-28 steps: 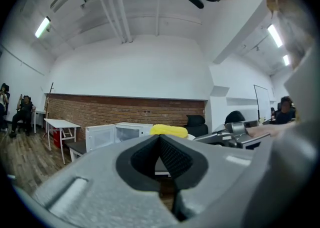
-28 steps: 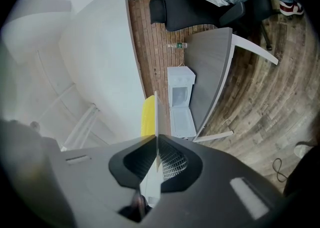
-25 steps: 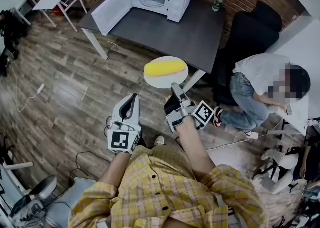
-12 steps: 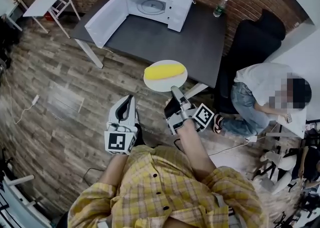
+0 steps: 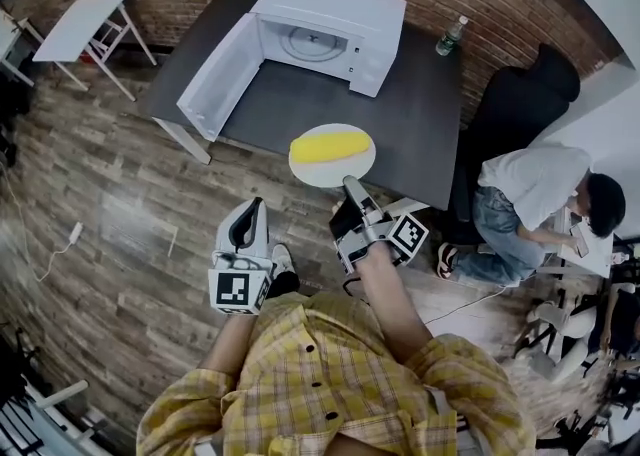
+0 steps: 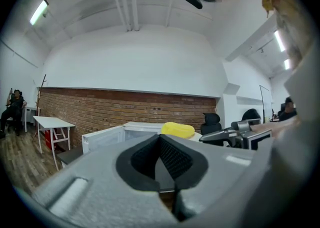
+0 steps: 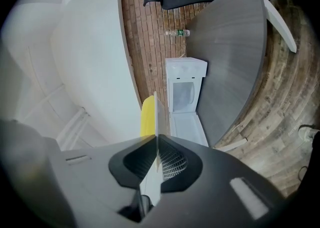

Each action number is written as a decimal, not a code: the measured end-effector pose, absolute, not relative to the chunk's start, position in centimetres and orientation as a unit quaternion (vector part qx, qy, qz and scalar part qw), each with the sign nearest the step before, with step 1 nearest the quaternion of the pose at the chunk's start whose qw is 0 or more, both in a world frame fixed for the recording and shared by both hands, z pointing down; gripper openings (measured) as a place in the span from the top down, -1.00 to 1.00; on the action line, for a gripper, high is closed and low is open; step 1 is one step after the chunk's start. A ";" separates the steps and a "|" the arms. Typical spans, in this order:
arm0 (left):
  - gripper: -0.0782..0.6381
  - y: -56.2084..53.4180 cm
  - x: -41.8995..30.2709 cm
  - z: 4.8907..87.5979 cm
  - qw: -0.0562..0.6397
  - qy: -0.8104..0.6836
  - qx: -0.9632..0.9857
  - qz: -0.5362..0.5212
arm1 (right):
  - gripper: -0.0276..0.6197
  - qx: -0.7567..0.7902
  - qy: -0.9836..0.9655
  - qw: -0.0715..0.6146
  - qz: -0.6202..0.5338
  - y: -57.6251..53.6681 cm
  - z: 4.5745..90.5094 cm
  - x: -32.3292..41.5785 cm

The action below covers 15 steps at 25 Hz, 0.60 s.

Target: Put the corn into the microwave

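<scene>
Left gripper (image 5: 250, 222): closed on nothing, its pads meeting. You hold it level over the wooden floor, and it has come forward with you.

Microwave door (image 5: 218, 76): swung wide open to the left, so it needs no handling.

Microwave (image 5: 345, 14): stands at the back of the worktop with its cavity facing you. It sits larger and lower in the head view than a second ago, because you have walked towards it.

Corn (image 5: 330, 147): a yellow cob lying across a white plate (image 5: 330, 175) that is carried in the air. A second ago the plate hung over the floor, short of the worktop. In the head view it now overlaps the worktop's near edge.

Right gripper (image 5: 350, 184): clamped on the plate's near rim, which sits edge-on between the pads. The grip looks unchanged.

Worktop (image 5: 425, 114): dark, with bare space in front of the microwave.

Seated person (image 5: 535, 189): at the far right, well apart from your path.

Meaning for the task: the approach looks nearly done, but the corn is not yet inside. What likely remains is reaching across the worktop into the cavity. Keep the plate level so the cob does not roll off.
</scene>
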<state>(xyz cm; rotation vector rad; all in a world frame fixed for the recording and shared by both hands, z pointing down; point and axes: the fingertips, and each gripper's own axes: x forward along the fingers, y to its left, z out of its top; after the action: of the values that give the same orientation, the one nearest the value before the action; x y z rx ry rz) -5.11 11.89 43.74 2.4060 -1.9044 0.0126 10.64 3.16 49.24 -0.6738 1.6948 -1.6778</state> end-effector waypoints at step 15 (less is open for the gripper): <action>0.78 3.5 -12.1 43.8 0.033 -0.581 0.814 0.002 | 0.85 -0.283 0.645 0.332 -0.627 -4.5 48.6 2.7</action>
<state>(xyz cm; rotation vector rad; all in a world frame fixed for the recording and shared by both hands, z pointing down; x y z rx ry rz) -12.13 3.47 43.84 2.5036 -1.7867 0.0054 2.65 -4.51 48.63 -0.7394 1.6856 -1.6392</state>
